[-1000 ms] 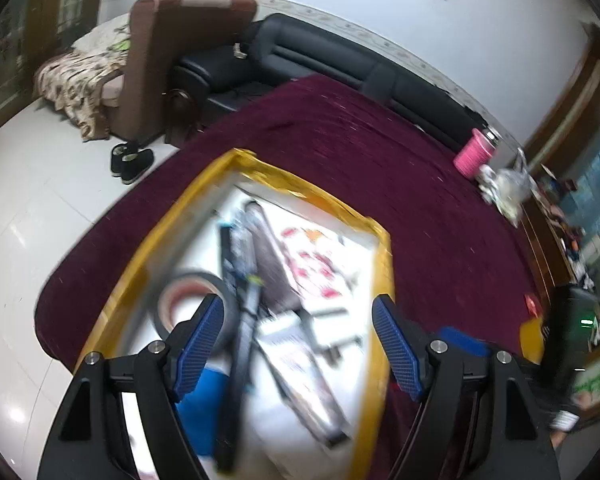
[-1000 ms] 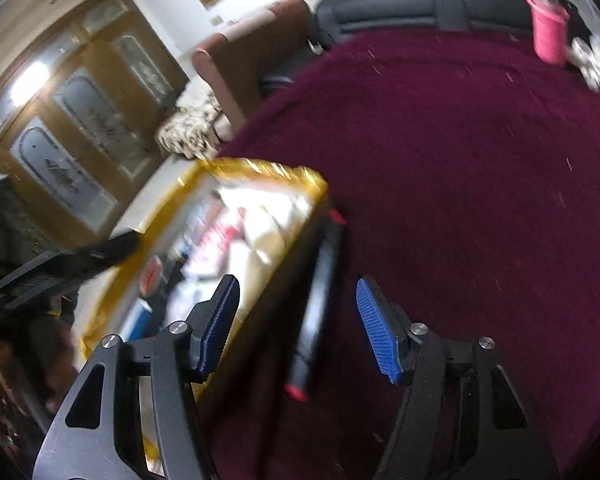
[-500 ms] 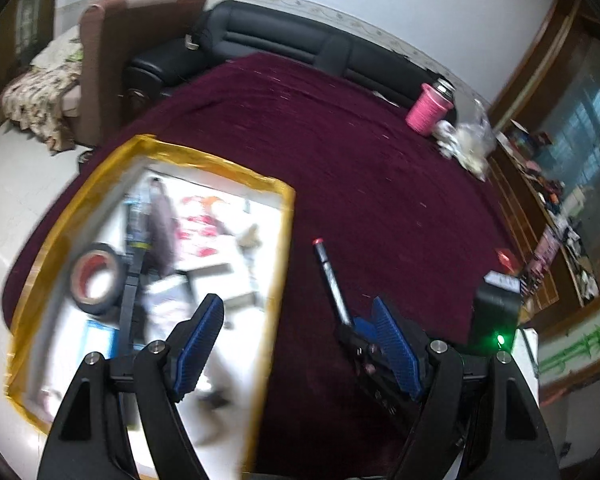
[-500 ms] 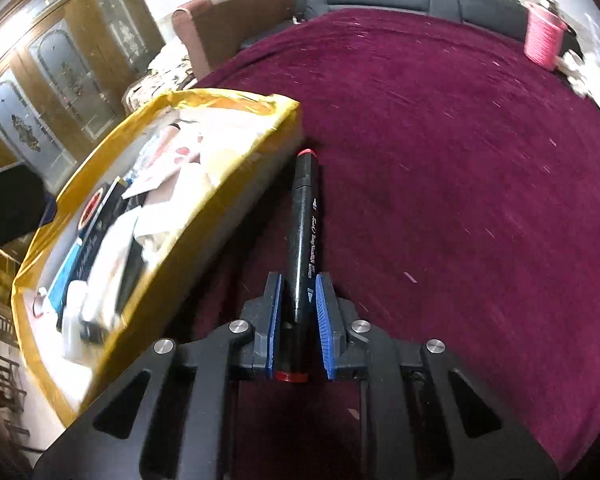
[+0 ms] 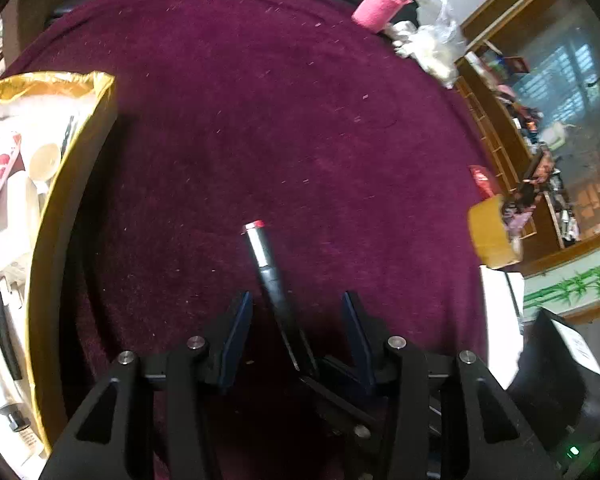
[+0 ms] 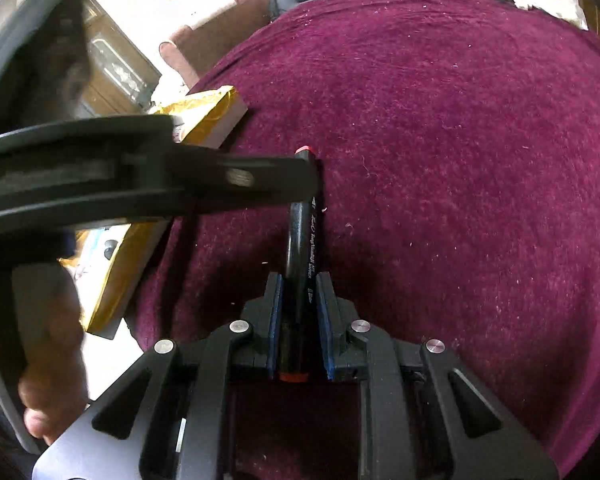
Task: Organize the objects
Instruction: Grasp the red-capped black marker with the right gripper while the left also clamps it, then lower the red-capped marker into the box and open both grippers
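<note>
A black marker (image 6: 302,248) with red end caps is clamped between the blue pads of my right gripper (image 6: 298,292), held above the maroon tablecloth. In the left wrist view the same marker (image 5: 270,272) passes between the fingers of my open left gripper (image 5: 296,312), which surrounds its far end without touching. In the right wrist view a left gripper finger (image 6: 236,178) crosses in front of the marker's tip. A gold-edged box (image 5: 56,216) with several stationery items lies to the left.
The round table has a maroon cloth (image 5: 284,120). A pink cup (image 5: 378,6) and white plastic bags (image 5: 432,46) sit at its far edge. A red packet (image 5: 485,181) and yellow box (image 5: 494,236) lie at the right. A sofa and armchair (image 6: 216,28) stand behind.
My left gripper swung right from over the box to straddle the marker's far end and narrowed. My right gripper closed on the marker a second ago and has lifted it away from the box.
</note>
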{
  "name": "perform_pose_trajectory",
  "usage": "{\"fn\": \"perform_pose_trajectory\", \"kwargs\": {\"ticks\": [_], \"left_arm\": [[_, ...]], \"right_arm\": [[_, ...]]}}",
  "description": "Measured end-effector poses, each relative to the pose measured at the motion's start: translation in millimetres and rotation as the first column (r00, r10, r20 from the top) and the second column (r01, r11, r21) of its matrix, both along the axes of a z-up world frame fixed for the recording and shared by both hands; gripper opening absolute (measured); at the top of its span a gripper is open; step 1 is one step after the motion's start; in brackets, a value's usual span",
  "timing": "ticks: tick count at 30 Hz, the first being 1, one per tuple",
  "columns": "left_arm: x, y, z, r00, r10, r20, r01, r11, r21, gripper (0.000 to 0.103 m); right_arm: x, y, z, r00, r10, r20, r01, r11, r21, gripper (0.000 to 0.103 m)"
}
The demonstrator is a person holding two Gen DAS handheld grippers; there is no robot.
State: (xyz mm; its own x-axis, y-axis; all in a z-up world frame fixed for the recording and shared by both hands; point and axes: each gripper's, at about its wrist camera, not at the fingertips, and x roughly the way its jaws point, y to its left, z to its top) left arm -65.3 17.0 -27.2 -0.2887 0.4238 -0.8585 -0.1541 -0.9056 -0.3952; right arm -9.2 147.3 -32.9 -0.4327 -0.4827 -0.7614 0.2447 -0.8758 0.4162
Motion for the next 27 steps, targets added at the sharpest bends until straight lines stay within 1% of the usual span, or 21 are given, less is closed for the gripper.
{"fn": "perform_pose_trajectory", "kwargs": {"ticks": [2,3,5,7,8,9,11,15,18,20,23,27], "left_arm": [[-4,-3,-7,0.999,0.016,0.028,-0.016,1.000,0.010,0.045],[-4,-6,-8,0.999,0.025,0.025,-0.025,0.999,0.026,0.045],[-3,-6,-8,0.999,0.030,0.023,-0.031,0.999,0.030,0.044],[-1,-5,-8,0.999,0.044,0.011,-0.044,0.999,0.003,0.031],[-3,-5,-10,0.999,0.049,0.004,-0.049,0.999,-0.017,0.019],[-2,-6,-11,0.998,0.056,0.003,-0.056,0.998,-0.010,0.018],[-2,-12,-13,0.997,0.072,0.009,-0.072,0.997,0.029,0.018],[-1,-22,-14,0.996,0.089,0.011,-0.090,0.994,0.068,0.017],[1,-28,-12,0.994,0.112,0.010,-0.113,0.989,0.097,0.017],[5,-35,0,0.992,0.124,-0.017,-0.122,0.986,0.111,0.016],[11,-49,21,0.988,0.144,-0.064,-0.134,0.982,0.132,0.016],[19,-91,45,0.973,0.216,-0.085,-0.201,0.967,0.155,0.016]], "right_arm": [[-1,0,-1,1.000,-0.004,-0.006,0.004,1.000,-0.008,0.017],[-1,-1,-1,1.000,-0.005,-0.006,0.005,1.000,-0.014,0.017],[0,0,-2,1.000,0.005,0.003,-0.005,0.999,-0.045,0.017],[4,2,-2,1.000,0.011,0.003,-0.011,0.998,-0.065,0.017],[4,1,-1,1.000,0.010,-0.001,-0.010,0.998,-0.059,0.017],[4,2,-1,1.000,0.005,-0.002,-0.005,0.999,-0.054,0.017],[4,3,-2,1.000,0.005,0.007,-0.004,0.998,-0.060,0.017],[4,0,-2,1.000,-0.001,-0.001,0.000,0.999,-0.044,0.017],[8,-7,0,1.000,0.003,-0.028,-0.003,1.000,0.009,0.017],[8,-10,4,0.999,0.001,-0.033,-0.001,1.000,0.010,0.017],[11,-23,22,0.996,0.028,-0.087,-0.024,0.999,0.046,0.016],[10,-45,45,0.988,0.089,-0.123,-0.085,0.996,0.037,0.017]]}}
